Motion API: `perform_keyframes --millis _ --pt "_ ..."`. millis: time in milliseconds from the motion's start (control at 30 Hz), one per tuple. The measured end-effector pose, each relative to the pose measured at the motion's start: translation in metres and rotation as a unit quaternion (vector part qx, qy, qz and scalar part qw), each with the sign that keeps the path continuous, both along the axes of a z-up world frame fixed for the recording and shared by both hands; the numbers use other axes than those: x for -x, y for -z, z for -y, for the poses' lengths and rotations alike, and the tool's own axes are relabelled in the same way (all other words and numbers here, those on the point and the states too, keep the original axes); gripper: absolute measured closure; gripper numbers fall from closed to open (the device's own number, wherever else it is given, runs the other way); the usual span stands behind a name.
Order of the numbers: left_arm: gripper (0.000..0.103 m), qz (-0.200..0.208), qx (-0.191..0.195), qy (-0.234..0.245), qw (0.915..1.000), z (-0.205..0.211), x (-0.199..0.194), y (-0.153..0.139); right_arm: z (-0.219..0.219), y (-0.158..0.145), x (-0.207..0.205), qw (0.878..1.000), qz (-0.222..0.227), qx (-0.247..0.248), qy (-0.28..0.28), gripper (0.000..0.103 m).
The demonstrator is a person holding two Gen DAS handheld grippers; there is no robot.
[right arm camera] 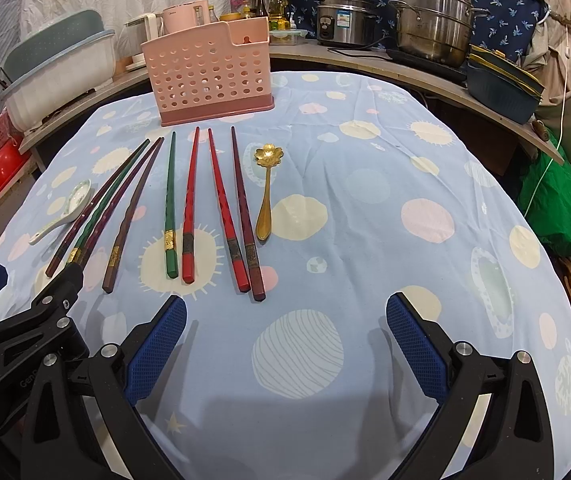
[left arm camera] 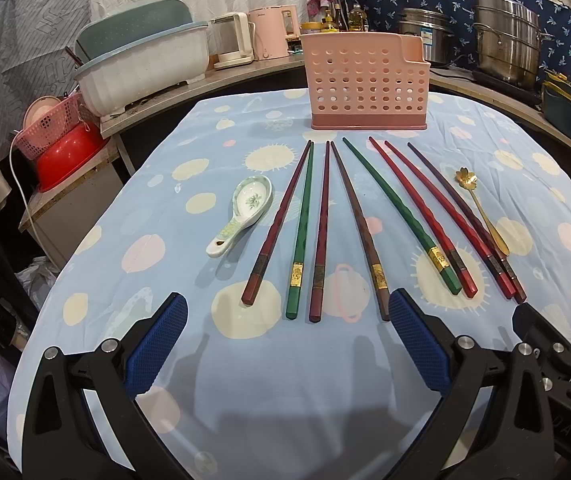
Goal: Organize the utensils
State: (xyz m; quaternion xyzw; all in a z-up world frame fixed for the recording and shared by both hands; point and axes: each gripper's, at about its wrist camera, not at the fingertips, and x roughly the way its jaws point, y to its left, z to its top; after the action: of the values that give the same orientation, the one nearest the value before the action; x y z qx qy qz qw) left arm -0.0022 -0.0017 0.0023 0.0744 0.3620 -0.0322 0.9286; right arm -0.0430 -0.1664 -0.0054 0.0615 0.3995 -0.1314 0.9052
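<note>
On the far left a white ceramic spoon (left arm camera: 241, 214) lies on the blue spotted cloth (left arm camera: 269, 380), bowl pointing away, just left of the chopsticks. Eight chopsticks (left arm camera: 359, 226) lie side by side in a fan, tips toward the far side: dark red, green, dark red and brown on the left, then green, red, red and a dark purple-brown one on the right (the last two touch near their butts). Right of them rests a gold spoon (right arm camera: 265, 196) with a flower-shaped bowl, close beside the outermost stick. Beyond the tips, at the far edge, a pink holder (left arm camera: 367, 84) with round holes stands upright. Near the camera, the left gripper (left arm camera: 287, 328) hangs with its blue pads wide apart, grasping nothing. The right gripper (right arm camera: 285, 330) is likewise spread wide, holding nothing, over bare cloth right of the chopsticks.
</note>
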Motion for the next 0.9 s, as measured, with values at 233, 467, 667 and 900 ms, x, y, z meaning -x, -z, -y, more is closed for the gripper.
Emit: perform_keyframes --millis 233,467,667,900 --pt "0.007 0.0 0.001 0.001 1.0 0.0 0.0 0.0 0.0 0.0 0.0 1.0 0.0 0.0 0.0 0.006" --pt "0.007 -0.002 0.006 0.004 1.0 0.0 0.001 -0.007 0.001 -0.001 0.001 1.0 0.001 0.0 0.003 0.006" --pt "0.007 -0.008 0.013 0.004 0.9999 -0.003 0.002 -0.01 0.005 -0.005 0.003 1.0 0.001 -0.006 0.007 0.006" --pt "0.007 -0.011 0.014 0.001 0.9998 -0.004 0.003 -0.012 0.006 -0.007 0.004 1.0 0.002 -0.007 0.007 0.006"
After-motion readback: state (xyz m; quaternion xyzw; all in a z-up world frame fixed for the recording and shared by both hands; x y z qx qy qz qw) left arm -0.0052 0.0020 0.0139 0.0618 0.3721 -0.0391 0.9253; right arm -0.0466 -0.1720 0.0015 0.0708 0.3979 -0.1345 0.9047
